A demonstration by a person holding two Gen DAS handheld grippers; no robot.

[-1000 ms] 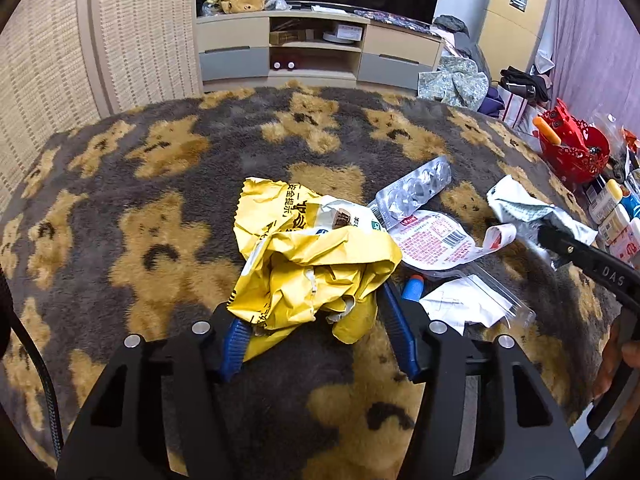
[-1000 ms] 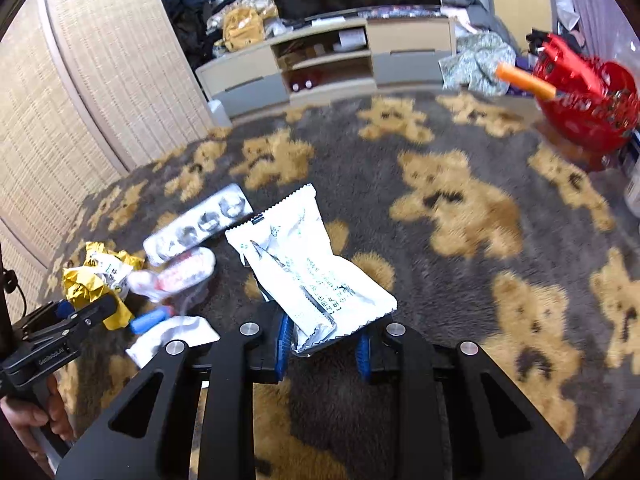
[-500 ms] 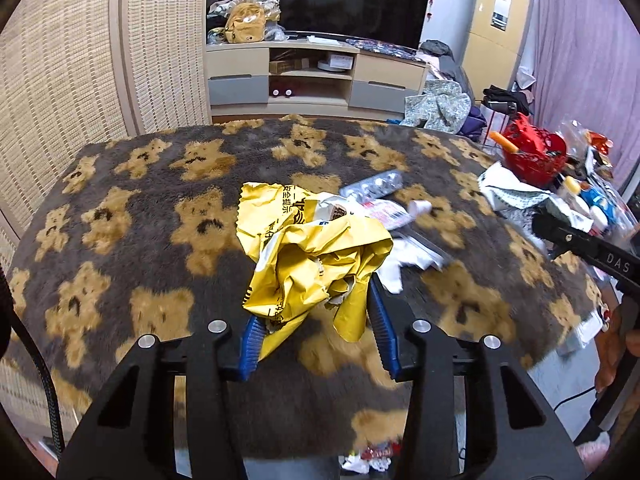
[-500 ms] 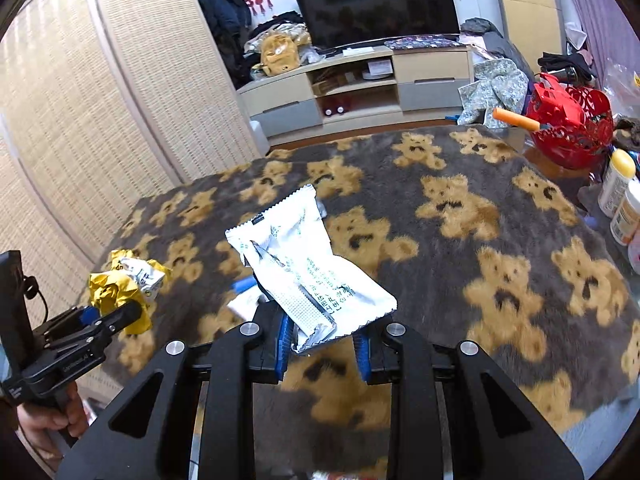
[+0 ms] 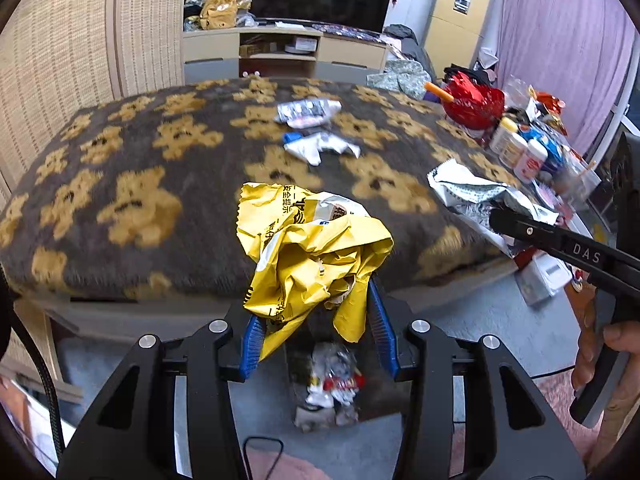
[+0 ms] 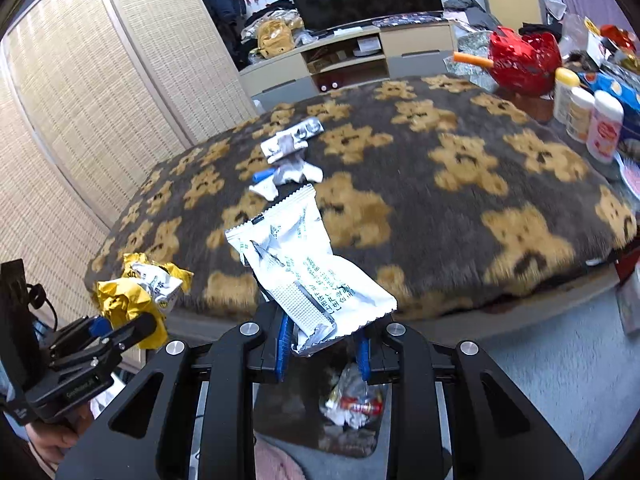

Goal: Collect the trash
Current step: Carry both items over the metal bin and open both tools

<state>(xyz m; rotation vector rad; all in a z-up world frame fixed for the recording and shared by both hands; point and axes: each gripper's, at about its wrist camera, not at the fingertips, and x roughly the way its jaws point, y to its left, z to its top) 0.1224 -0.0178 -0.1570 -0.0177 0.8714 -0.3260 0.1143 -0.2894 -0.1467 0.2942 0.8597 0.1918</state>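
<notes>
My left gripper [image 5: 316, 328] is shut on a crumpled yellow wrapper [image 5: 312, 256], held in the air in front of the table edge, above a trash bin [image 5: 332, 376] on the floor that holds wrappers. My right gripper [image 6: 322, 340] is shut on a white foil packet [image 6: 304, 272], also held above the bin [image 6: 352, 400]. The right gripper with its packet shows at the right of the left wrist view [image 5: 472, 196]; the left gripper with the yellow wrapper shows at the left of the right wrist view [image 6: 136, 296]. More trash lies on the bear-patterned blanket [image 5: 120, 184]: a blister pack [image 5: 304, 110] and white wrappers [image 5: 320, 146].
A red basket [image 6: 524, 60] and several bottles [image 6: 584, 116] stand at the table's right end. A TV cabinet [image 5: 284, 52] and woven screens [image 5: 80, 40] are behind. A cable [image 5: 260, 444] lies on the grey floor near the bin.
Both grippers have pulled back from the table with their wrappers and now hang over the bin on the floor. The remaining trash on the blanket now looks farther away.
</notes>
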